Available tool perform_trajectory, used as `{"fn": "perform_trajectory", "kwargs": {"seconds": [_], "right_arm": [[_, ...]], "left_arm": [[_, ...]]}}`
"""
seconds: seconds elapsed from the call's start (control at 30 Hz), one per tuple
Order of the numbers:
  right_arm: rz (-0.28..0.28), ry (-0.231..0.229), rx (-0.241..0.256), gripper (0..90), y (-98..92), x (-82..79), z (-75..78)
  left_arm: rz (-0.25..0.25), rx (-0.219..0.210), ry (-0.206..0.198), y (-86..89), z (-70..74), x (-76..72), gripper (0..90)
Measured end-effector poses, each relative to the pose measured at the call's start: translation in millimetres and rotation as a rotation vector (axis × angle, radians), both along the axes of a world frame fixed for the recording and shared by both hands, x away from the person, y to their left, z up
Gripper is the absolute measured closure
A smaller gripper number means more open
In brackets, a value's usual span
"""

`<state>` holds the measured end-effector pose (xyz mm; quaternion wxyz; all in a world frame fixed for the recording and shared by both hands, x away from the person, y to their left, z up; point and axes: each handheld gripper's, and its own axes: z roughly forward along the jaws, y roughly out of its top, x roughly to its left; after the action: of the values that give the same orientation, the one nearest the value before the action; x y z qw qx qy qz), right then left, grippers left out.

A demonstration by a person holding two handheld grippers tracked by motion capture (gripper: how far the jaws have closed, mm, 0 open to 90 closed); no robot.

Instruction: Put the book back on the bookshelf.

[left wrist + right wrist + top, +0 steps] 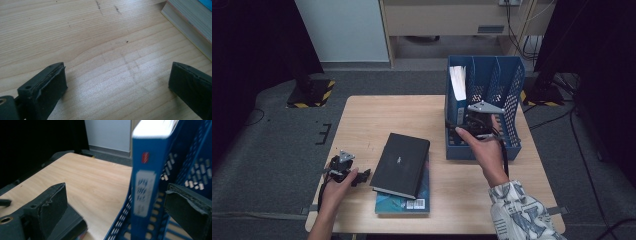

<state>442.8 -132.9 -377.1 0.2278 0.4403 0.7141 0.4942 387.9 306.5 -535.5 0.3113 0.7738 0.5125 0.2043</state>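
1. My right gripper (472,120) sits at the front of the blue rack (512,95), which stands on the right side of the table (362,115).
2. In the right gripper view its jaws are spread wide. The blue book (147,185) stands upright between them but touches neither pad.
3. The blue book (457,92) is in the rack's leftmost slot, spine facing me, white page edges showing at the top.
4. One jaw of the right gripper is outside the rack's left wall and the other is inside the rack.
5. My left gripper (343,167) rests low near the table's front left, just beside the black book (402,164).
6. In the left gripper view (117,82) its jaws are wide apart with bare wood between them, holding nothing.
7. The black book lies flat and skewed on top of a teal book (404,200), whose barcode corner pokes out at the front.
8. The page edges of that stack (190,25) show at the upper right of the left gripper view, well clear of the jaws.
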Motion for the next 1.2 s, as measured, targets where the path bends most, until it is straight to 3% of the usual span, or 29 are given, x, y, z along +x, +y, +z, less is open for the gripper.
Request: {"fn": "perform_trajectory", "kwargs": {"seconds": [0.2,0.4,0.6,0.7,0.77,0.93,1.03,1.2], "right_arm": [[0.068,0.032,0.016,7.3,7.6,-18.4,-22.3],[0.136,0.079,0.041,9.4,18.7,-34.3,-49.3],[0.191,0.142,0.040,12.5,33.6,-48.7,-78.3],[0.220,0.168,0.034,12.3,42.0,-54.4,-89.0],[0.231,0.179,0.028,12.5,47.7,-57.8,-94.8],[0.270,0.205,0.004,12.5,57.6,-66.6,-105.7],[0.287,0.214,-0.003,12.3,61.6,-71.3,-109.9],[0.319,0.223,-0.004,11.8,67.2,-76.1,-111.7]], "left_arm": [[0.026,-0.046,-0.015,5.3,3.4,-3.5,6.1],[0.038,-0.089,-0.099,8.5,19.0,-15.0,8.9],[-0.015,-0.142,-0.195,0.8,44.7,-28.1,12.3],[-0.041,-0.198,-0.249,-4.5,54.7,-34.3,13.2],[-0.055,-0.222,-0.252,-7.7,58.5,-36.5,15.1],[-0.145,-0.270,-0.233,-26.5,62.5,-38.3,19.9],[-0.196,-0.225,-0.219,-44.9,60.4,-36.9,21.1],[-0.243,-0.198,-0.183,-59.4,53.6,-33.2,24.4]]}}
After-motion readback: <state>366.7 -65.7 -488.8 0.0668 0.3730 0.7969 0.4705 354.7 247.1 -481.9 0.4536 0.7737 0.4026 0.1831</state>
